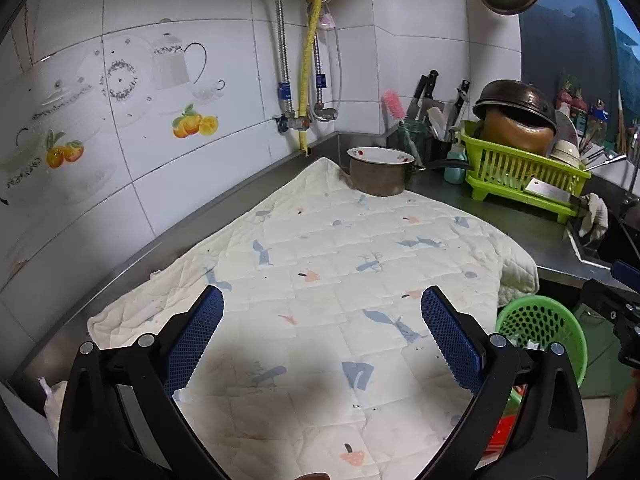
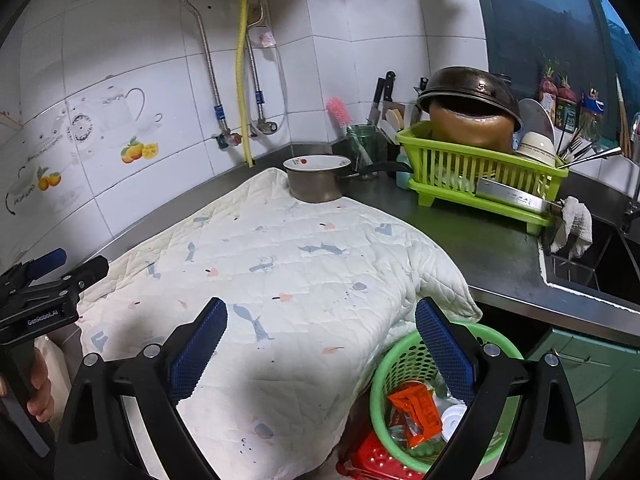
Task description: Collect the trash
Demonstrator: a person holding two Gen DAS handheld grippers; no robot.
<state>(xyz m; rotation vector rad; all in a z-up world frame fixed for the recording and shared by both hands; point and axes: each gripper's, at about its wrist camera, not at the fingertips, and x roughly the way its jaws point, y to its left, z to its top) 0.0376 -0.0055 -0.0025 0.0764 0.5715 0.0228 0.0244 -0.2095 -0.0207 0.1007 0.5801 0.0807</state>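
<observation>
Blue-padded jaws gape on both grippers, holding nothing — the trash already lies in the basket.

Left gripper (image 1: 322, 332) and right gripper (image 2: 320, 344) hover over the quilted cloth (image 2: 280, 264) spread on the tabletop (image 2: 488, 248), which looks bare of litter. Below its front edge sits the green basket (image 2: 404, 360) with an orange wrapper (image 2: 416, 404) inside — under the right gripper's right-hand jaw, clearly the nearer hand; collecting seems nearly finished.

Cream animal-print quilted cloth (image 2: 280, 272), green perforated basket (image 2: 404, 364), orange wrapper (image 2: 416, 404)
</observation>
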